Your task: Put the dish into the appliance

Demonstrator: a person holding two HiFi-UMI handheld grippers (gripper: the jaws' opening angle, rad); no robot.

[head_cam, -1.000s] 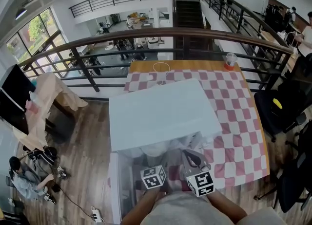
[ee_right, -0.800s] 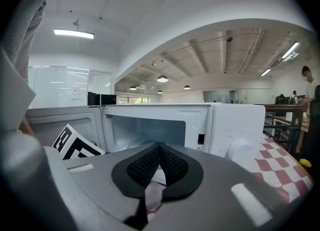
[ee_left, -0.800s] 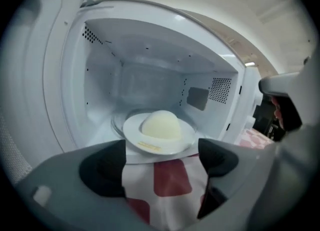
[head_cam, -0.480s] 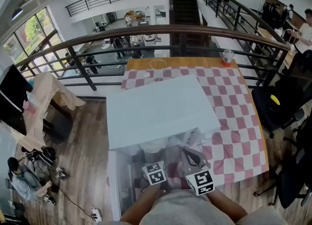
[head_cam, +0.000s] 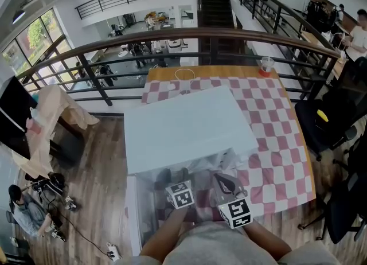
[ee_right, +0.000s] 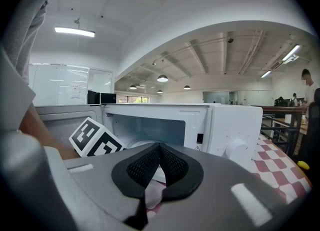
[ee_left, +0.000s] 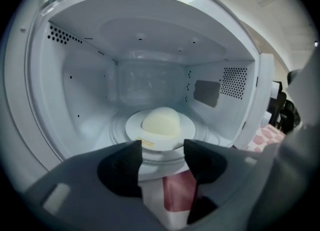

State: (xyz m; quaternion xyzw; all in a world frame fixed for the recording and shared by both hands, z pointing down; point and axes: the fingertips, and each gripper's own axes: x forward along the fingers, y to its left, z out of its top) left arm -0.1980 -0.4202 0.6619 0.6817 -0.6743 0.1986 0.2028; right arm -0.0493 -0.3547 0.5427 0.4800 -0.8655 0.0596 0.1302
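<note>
A white dish (ee_left: pixel 161 127) with a pale yellow dome of food on it rests on the turntable inside the open white microwave (ee_left: pixel 150 40). My left gripper (ee_left: pixel 162 162) hangs just outside the microwave's mouth, in front of the dish and apart from it. Its jaws are closing with nothing between them. In the head view the left gripper (head_cam: pixel 175 176) sits under the front edge of the microwave (head_cam: pixel 189 129). My right gripper (ee_right: pixel 159 151) is shut and holds nothing. It is held to the right of the opening, in front of the microwave (ee_right: pixel 220 125).
The microwave door (head_cam: pixel 143 212) stands swung open at the left. A red-and-white checked cloth (head_cam: pixel 275 143) covers the table, with a cup (head_cam: pixel 265 66) at its far edge. A dark railing (head_cam: pixel 189 37) runs behind the table. Chairs (head_cam: pixel 327 123) stand at the right.
The white dish that showed at the microwave's mouth is gone from the head view; the left gripper's dark jaws show there instead. The right gripper has hardly moved.
</note>
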